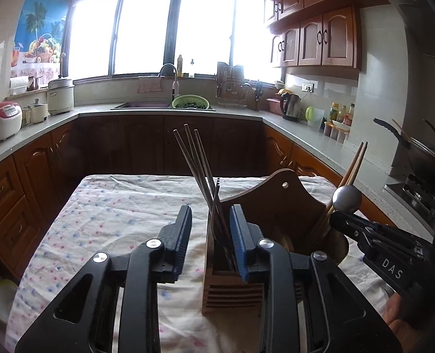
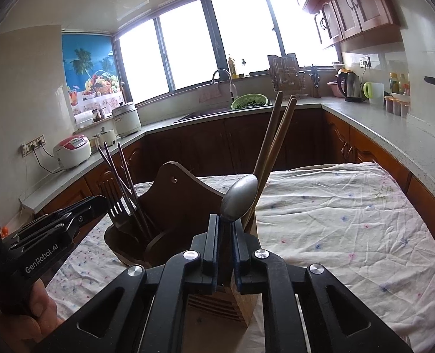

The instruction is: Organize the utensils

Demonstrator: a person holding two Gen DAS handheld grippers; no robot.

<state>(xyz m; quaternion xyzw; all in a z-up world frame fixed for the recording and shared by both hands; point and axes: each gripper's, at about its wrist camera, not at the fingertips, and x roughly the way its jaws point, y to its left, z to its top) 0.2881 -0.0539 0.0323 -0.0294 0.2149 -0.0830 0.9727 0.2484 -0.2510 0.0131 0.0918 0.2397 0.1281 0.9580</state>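
A wooden utensil holder [image 1: 232,288] stands on the cloth-covered table [image 1: 105,214]. Its left compartment holds metal chopsticks [image 1: 194,161] and a fork [image 1: 216,206]. My left gripper [image 1: 210,232] is open and empty, its right finger beside that compartment. In the right wrist view my right gripper [image 2: 225,235] is shut on a metal spoon [image 2: 239,197], bowl upward, held over the holder [image 2: 170,206]. Wooden chopsticks [image 2: 272,153] lean in the right compartment behind the spoon. The spoon [image 1: 346,198] and right gripper [image 1: 339,219] also show at the right in the left wrist view.
Kitchen counters [image 1: 238,113] wrap around the table, with a sink, a green basket [image 1: 191,101], rice cookers [image 1: 2,120] and a kettle [image 1: 291,107]. A stove with a wok [image 1: 420,153] sits at the right.
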